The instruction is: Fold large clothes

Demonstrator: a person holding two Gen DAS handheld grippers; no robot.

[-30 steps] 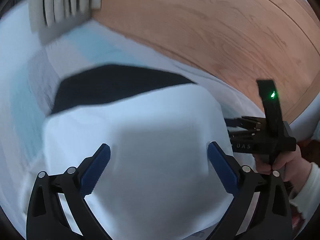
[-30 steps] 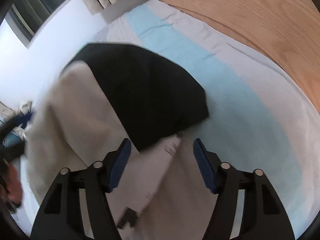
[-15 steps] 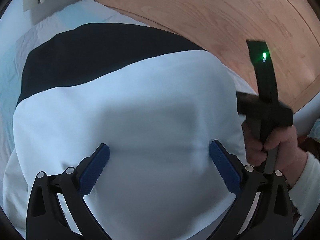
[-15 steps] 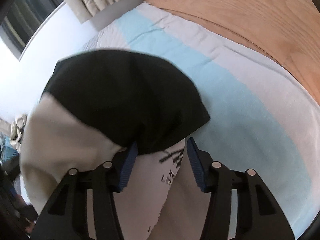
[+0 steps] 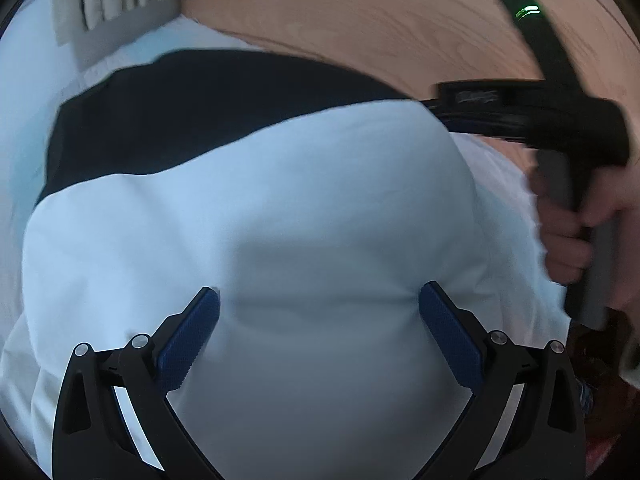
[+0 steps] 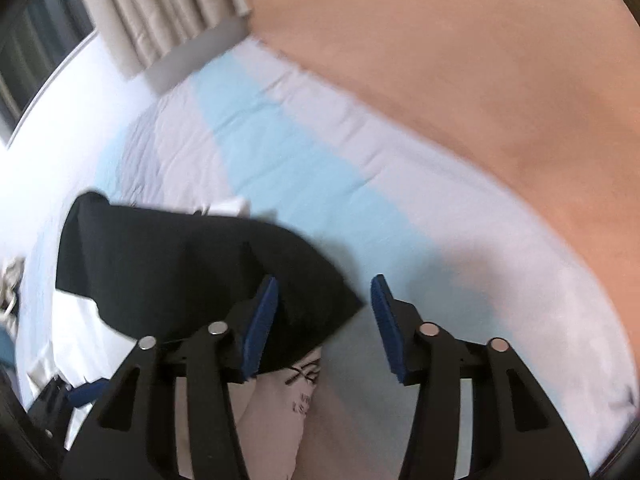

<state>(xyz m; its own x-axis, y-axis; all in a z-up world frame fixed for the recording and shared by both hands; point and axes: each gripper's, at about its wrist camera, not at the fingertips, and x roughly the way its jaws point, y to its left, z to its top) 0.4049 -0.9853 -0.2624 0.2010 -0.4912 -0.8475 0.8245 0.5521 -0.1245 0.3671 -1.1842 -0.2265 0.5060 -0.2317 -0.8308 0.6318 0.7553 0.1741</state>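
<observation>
Left wrist view is filled mostly by the bed point(image 5: 132, 46), its pale sheet with a light blue stripe running along a wooden wall, and on it lies the garment point(image 5: 280, 200), a large white piece with a black panel point(image 5: 200, 104) at its far side. The cloth sits in a rounded, partly folded heap close under the camera. The left gripper point(image 5: 320, 332) hangs over the white part with its jaws spread wide and nothing pinched between them; whether the pads point(image 5: 188, 336) touch the fabric I cannot tell.

In the right wrist view the same black panel reaches in from the left, with printed white cloth below it. The right gripper point(image 6: 324, 320) stands half spread; its jaws have just been opening a little after closing, and the black corner point(image 6: 340, 304) lies between them without either pad visibly pressing on it, so it looks released or not yet taken. From the left wrist view the person's right hand point(image 5: 580, 232) shows, wrapped round that gripper's handle, blurred.

As I judge it, one fold is being laid down and the step in hand is setting or regripping the black edge. The next move calls for a firm pinch on an edge or corner, then a level carry across so the layers land flat and aligned.
</observation>
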